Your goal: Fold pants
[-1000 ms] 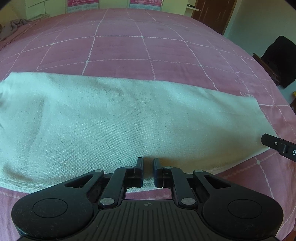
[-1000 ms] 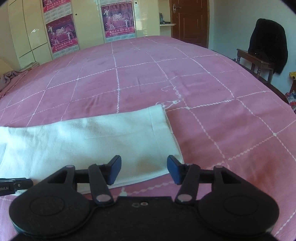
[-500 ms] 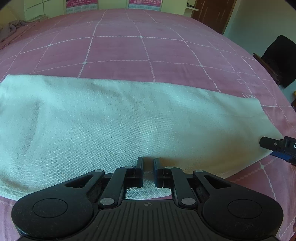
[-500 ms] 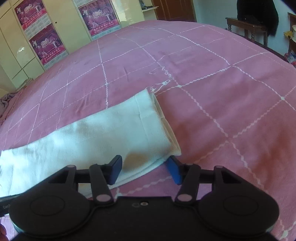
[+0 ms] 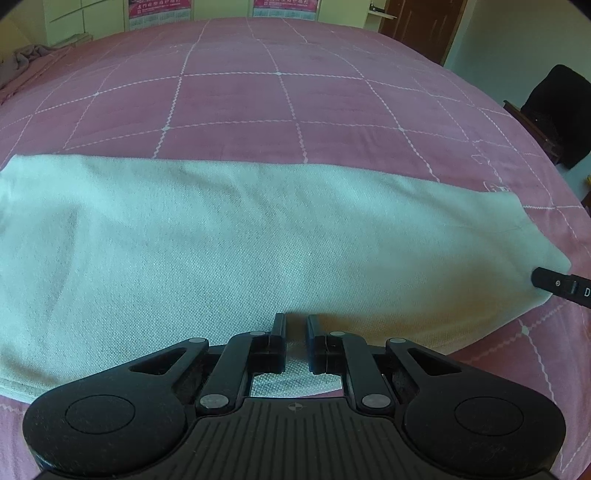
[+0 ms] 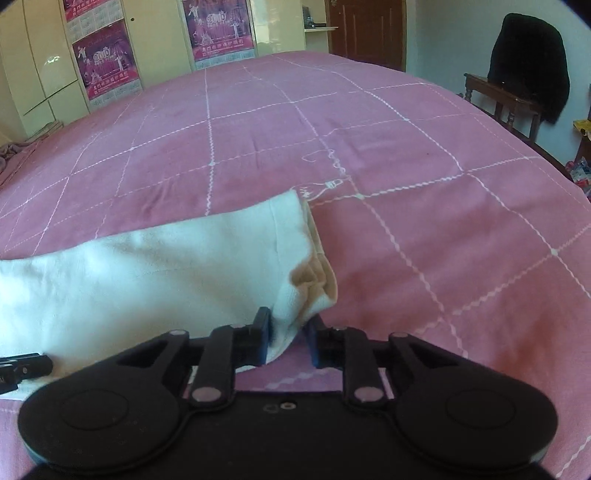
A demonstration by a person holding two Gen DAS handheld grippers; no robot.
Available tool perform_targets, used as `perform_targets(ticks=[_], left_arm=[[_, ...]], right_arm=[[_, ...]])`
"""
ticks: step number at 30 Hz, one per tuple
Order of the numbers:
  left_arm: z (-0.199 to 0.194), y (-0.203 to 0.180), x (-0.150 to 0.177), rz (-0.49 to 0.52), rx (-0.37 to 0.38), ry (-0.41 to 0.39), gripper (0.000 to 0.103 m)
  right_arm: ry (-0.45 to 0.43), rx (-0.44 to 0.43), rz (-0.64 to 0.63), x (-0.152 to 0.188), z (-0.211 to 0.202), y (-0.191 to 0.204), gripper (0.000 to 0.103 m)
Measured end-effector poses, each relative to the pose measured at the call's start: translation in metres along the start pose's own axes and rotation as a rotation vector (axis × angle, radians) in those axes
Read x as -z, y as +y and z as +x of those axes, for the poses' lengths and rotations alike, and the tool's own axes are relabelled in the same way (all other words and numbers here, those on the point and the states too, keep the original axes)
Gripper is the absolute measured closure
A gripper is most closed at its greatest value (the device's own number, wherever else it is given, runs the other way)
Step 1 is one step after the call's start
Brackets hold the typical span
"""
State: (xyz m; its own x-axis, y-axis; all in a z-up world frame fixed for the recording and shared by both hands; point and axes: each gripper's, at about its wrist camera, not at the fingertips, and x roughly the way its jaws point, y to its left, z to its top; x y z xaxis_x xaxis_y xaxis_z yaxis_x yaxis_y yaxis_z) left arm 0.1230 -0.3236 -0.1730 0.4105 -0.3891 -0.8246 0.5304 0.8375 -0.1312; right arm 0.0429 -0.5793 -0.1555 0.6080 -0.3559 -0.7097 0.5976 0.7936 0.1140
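The pale white pants (image 5: 240,254) lie flat as a long band across the pink bed, legs stacked. My left gripper (image 5: 293,325) is shut on their near edge around the middle; cloth shows between the fingers. My right gripper (image 6: 288,325) is shut on the near corner of the leg cuffs (image 6: 306,280), which bunches and lifts a little there. The pants also show in the right wrist view (image 6: 147,273). The right gripper's finger shows at the cuff end in the left wrist view (image 5: 561,286). Part of the left gripper shows at the right wrist view's left edge (image 6: 22,369).
A pink bedspread (image 5: 295,110) with a white grid covers the bed. A wooden chair with a dark jacket (image 6: 528,70) stands to the right of the bed. Wardrobes with posters (image 6: 218,33) and a door are at the far wall. A crumpled cloth (image 5: 26,59) lies far left.
My right gripper has moved onto the cuff corner and closed on it, bunching the cloth. My left gripper has slid slightly further onto the near edge.
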Motion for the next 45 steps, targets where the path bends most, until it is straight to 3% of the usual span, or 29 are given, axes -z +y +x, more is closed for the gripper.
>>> perform_targets(ticks=[3,4,8,15,18,20,22,24,27,30,34,37,41,43,45], left_arm=[[-0.003,0.001,-0.005,-0.023,-0.001,-0.005,0.092],[-0.004,0.001,-0.008,-0.025,-0.005,-0.018,0.092],[-0.001,0.004,-0.028,-0.007,-0.048,-0.059,0.092],[0.041,0.024,-0.063,-0.002,-0.111,-0.025,0.092],[0.052,0.026,-0.073,0.026,-0.119,-0.013,0.092],[0.058,0.025,-0.078,0.015,-0.119,-0.002,0.092],[0.059,0.024,-0.079,-0.002,-0.121,0.001,0.092],[0.055,0.020,-0.074,0.028,-0.130,-0.008,0.092],[0.038,0.020,-0.058,0.043,-0.116,-0.022,0.092],[0.019,0.028,-0.037,0.007,-0.088,-0.038,0.092],[0.003,0.027,-0.012,-0.001,-0.051,-0.034,0.092],[-0.003,0.022,-0.001,-0.010,-0.025,-0.022,0.092],[-0.012,0.018,0.008,-0.024,0.015,-0.012,0.092],[-0.006,0.016,0.012,0.008,0.006,-0.007,0.092],[-0.003,0.013,0.012,0.025,-0.006,-0.007,0.092]], right_arm=[[-0.081,0.048,0.048,-0.002,-0.016,-0.007,0.056],[-0.114,0.047,0.044,-0.006,-0.022,-0.006,0.054],[-0.153,-0.002,-0.085,-0.023,-0.022,0.021,0.054],[-0.057,-0.132,-0.267,-0.035,0.030,0.106,0.056],[-0.008,-0.119,-0.330,-0.033,0.055,0.127,0.057],[0.009,-0.068,-0.380,-0.031,0.073,0.127,0.050],[-0.001,-0.039,-0.353,-0.038,0.080,0.119,0.039],[0.003,-0.024,-0.286,-0.045,0.080,0.109,0.041],[0.002,-0.031,-0.221,-0.044,0.061,0.096,0.056],[-0.012,-0.079,-0.172,-0.032,0.030,0.075,0.055],[-0.007,-0.043,-0.106,-0.014,-0.003,0.035,0.045],[0.012,-0.075,-0.006,-0.007,-0.008,0.007,0.044],[0.006,-0.085,0.090,-0.013,-0.008,0.000,0.044],[-0.027,-0.052,0.140,-0.012,-0.013,-0.005,0.036],[0.004,-0.010,0.145,-0.009,-0.006,-0.009,0.026]])
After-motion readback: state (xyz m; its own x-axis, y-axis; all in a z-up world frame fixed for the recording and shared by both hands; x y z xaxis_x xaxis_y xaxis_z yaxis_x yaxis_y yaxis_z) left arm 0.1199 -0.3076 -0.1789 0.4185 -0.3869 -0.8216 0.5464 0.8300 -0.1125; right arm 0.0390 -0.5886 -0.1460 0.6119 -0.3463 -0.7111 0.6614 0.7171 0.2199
